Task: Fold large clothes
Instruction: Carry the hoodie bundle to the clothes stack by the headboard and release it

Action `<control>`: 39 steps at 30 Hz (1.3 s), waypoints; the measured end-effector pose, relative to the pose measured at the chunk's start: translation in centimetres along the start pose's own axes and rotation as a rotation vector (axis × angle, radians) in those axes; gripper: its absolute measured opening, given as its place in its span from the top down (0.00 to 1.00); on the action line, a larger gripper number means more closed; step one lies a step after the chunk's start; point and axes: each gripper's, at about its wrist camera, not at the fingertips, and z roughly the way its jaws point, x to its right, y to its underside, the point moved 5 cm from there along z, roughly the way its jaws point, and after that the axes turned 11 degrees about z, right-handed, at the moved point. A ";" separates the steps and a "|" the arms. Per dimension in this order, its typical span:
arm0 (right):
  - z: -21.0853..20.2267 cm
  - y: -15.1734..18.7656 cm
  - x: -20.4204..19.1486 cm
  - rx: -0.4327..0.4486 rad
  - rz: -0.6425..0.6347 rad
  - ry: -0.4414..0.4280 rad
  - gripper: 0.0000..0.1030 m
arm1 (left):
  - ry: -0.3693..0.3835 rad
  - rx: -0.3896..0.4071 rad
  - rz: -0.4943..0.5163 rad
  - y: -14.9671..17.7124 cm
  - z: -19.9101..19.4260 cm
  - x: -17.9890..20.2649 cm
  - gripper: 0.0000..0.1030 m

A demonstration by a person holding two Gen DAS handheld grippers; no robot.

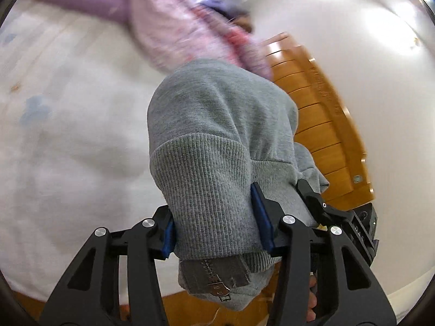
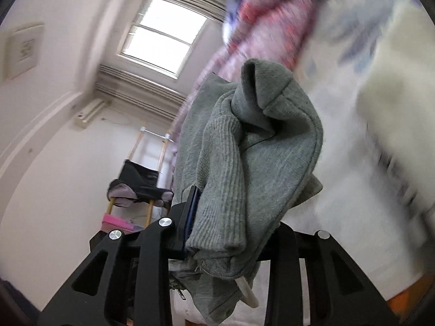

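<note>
Over the white patterned bed (image 1: 68, 125), the grey ribbed-hem zip sweatshirt (image 1: 217, 125) is hanging lifted, clear of the sheet. Left tool (image 1: 217, 225) and right tool (image 2: 231, 233) are each clamping its hem; keeping both level should spread it evenly.

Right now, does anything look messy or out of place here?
Yes: the grey sweatshirt hangs bunched between both grippers, left gripper and right gripper, not flat. A pink quilt lies crumpled on the bed.

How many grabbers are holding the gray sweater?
2. The left gripper pinches the gray sweater's ribbed hem beside its zipper; the right gripper clamps another bunched part.
</note>
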 end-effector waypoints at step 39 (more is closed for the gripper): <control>-4.0 -14.6 16.8 -0.214 -0.282 0.561 0.37 | -0.346 -0.227 0.484 -0.8 30.3 17.6 0.43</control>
